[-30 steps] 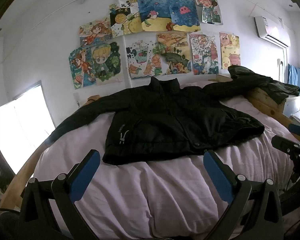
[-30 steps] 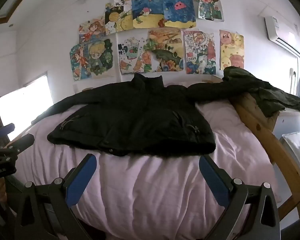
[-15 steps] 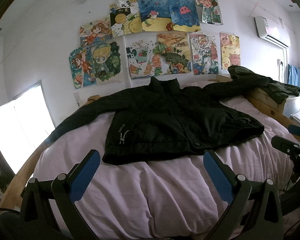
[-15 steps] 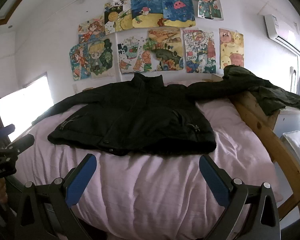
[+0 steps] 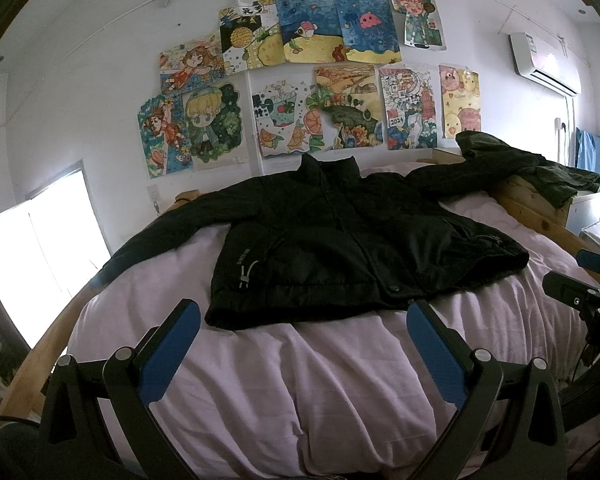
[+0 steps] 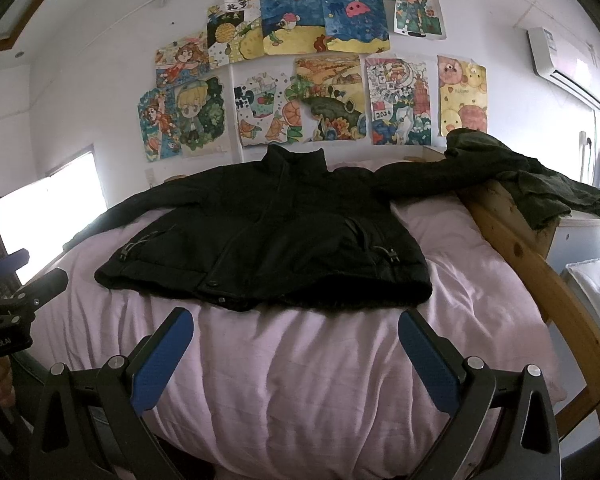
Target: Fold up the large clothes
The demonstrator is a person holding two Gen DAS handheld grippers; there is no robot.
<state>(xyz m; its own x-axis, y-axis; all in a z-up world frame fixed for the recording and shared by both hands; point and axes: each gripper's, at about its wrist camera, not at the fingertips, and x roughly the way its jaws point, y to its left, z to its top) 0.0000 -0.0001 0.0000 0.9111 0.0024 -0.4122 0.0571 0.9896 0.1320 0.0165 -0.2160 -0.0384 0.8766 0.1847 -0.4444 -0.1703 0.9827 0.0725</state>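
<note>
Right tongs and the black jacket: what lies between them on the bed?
Only bare pink bedcover lies between the right tongs and the hem of the black jacket. The right wrist view shows this.

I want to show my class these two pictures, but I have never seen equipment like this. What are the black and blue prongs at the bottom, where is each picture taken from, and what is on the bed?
No robot here: a person holds a hand tool with a two-finger claw in each hand. Each tool carries a wide-angle camera looking along its fingers, which bends the room's lines.

One picture is from the left claw, the other from the right claw. The prongs are the fingers, black with blue pads. Both claws are open and hold nothing.

On the bed's pale pink cover lies a black padded jacket, front up, sleeves spread. One sleeve reaches a dark green crumpled garment on the wooden bed frame. Coloured children's drawings hang on the wall. Folding has not started.
</note>
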